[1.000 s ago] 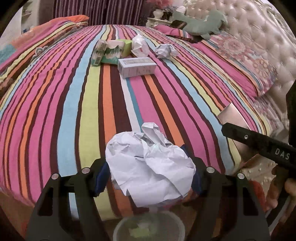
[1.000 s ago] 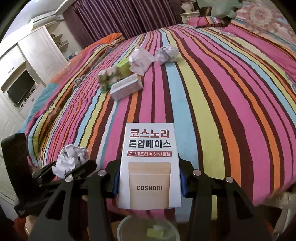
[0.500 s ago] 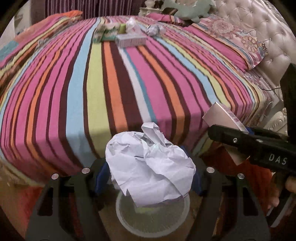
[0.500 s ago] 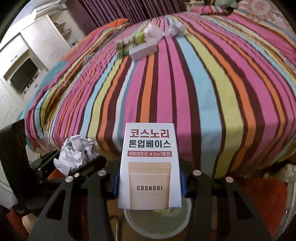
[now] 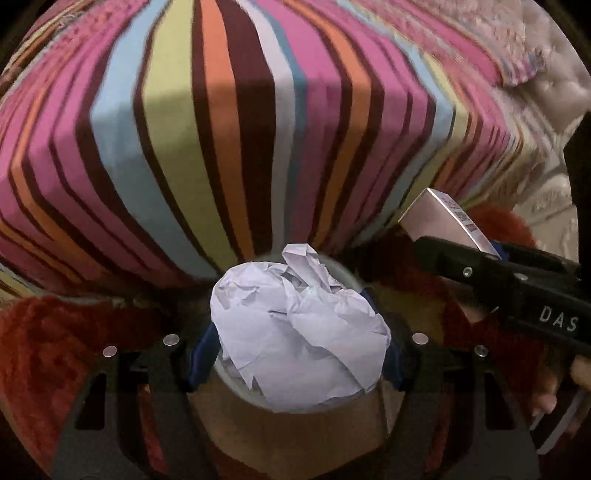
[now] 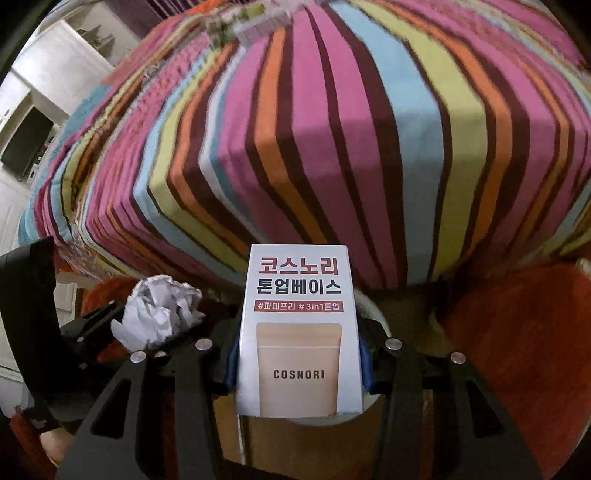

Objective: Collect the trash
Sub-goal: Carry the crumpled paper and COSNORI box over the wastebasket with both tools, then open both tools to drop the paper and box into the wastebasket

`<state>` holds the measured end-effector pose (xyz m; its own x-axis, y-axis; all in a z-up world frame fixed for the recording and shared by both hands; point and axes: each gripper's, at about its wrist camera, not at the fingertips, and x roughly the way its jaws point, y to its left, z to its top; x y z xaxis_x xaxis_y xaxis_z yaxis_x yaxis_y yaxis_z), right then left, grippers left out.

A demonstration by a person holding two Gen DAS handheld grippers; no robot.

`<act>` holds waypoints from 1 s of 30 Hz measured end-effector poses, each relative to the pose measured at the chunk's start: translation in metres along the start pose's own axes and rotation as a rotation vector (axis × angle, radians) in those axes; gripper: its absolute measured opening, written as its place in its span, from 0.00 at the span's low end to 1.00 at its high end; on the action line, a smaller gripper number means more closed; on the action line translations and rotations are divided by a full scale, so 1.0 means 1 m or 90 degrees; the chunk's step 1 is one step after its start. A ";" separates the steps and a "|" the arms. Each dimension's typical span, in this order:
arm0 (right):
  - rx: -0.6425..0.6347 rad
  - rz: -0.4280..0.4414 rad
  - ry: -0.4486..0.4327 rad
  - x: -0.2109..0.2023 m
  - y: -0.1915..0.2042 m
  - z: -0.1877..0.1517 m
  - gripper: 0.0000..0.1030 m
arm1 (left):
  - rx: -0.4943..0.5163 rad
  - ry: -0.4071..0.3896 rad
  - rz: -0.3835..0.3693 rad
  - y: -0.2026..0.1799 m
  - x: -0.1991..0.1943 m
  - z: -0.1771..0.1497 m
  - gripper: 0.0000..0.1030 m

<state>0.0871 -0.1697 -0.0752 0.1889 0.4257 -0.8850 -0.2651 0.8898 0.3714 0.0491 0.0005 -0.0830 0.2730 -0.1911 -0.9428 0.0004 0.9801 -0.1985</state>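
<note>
My left gripper point(image 5: 295, 354) is shut on a crumpled white paper ball point(image 5: 299, 332), held low beside the bed, over a round pale bin whose rim point(image 5: 354, 275) peeks out behind the paper. My right gripper point(image 6: 297, 363) is shut on a white COSNORI box point(image 6: 299, 332), also over the bin rim point(image 6: 373, 310). The paper ball point(image 6: 159, 314) shows at the left of the right wrist view. The box point(image 5: 443, 218) and right gripper finger point(image 5: 498, 277) show at the right of the left wrist view.
The striped bedspread point(image 5: 240, 129) hangs down over the bed's edge just ahead. More trash boxes point(image 6: 255, 26) lie far back on the bed. A red shaggy rug point(image 6: 517, 350) covers the floor. White cabinets with a dark TV point(image 6: 26, 144) stand at left.
Both grippers have dropped down and back off the bed with their items. The views now face the bed's side, and the bin lies directly beneath the paper ball and box.
</note>
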 end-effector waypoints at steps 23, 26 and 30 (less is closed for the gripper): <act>0.177 -0.023 0.270 0.129 -0.043 -0.017 0.44 | -0.045 0.322 -0.008 0.019 0.141 -0.013 0.67; 0.199 -0.029 0.290 0.143 -0.051 -0.019 0.44 | -0.061 0.334 0.002 0.022 0.154 -0.012 0.67; 0.218 -0.041 0.315 0.156 -0.055 -0.022 0.44 | -0.068 0.358 0.008 0.022 0.171 -0.015 0.67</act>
<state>0.1105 -0.1555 -0.2394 -0.2890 0.3151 -0.9040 0.0667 0.9486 0.3094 0.0810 -0.0109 -0.2523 -0.2820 -0.2077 -0.9367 -0.1040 0.9771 -0.1854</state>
